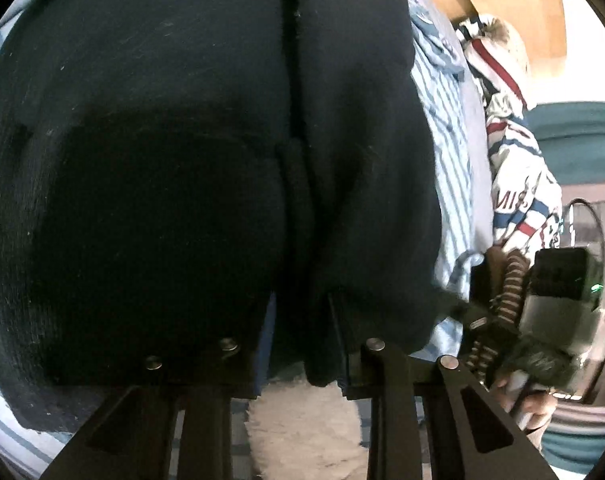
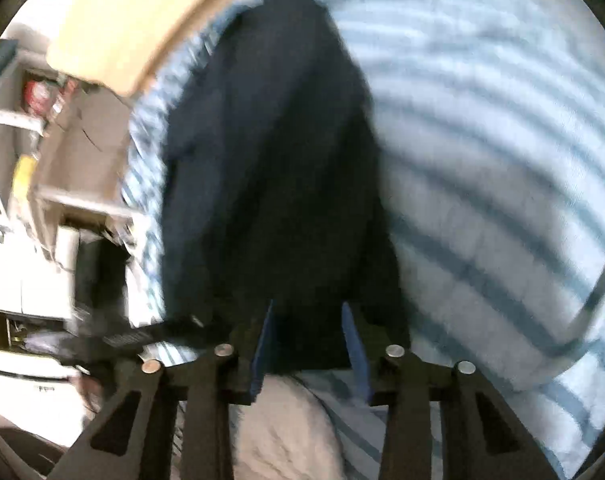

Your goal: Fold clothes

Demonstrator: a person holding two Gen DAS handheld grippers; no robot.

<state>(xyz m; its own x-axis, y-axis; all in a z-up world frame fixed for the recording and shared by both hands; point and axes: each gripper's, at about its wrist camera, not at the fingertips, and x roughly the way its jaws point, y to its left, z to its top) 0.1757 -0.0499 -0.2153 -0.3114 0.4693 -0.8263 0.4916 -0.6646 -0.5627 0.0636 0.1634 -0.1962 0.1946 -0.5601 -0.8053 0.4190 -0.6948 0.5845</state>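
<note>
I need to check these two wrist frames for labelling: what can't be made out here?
- Left wrist view: the dark garment fills the frame, hiding its outline and the left gripper fingertips.
- Right wrist view: motion blur smears the shelves; contents unreadable.
- Right gripper: cloth between the fingers, pad contact unclear.

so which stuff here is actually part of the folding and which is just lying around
In the job:
- dark garment, hanging between both sets of fingers
- left gripper
- right gripper

Just lying about:
- striped bedding
- red, white and blue garment
- wooden board
- shelves
</note>
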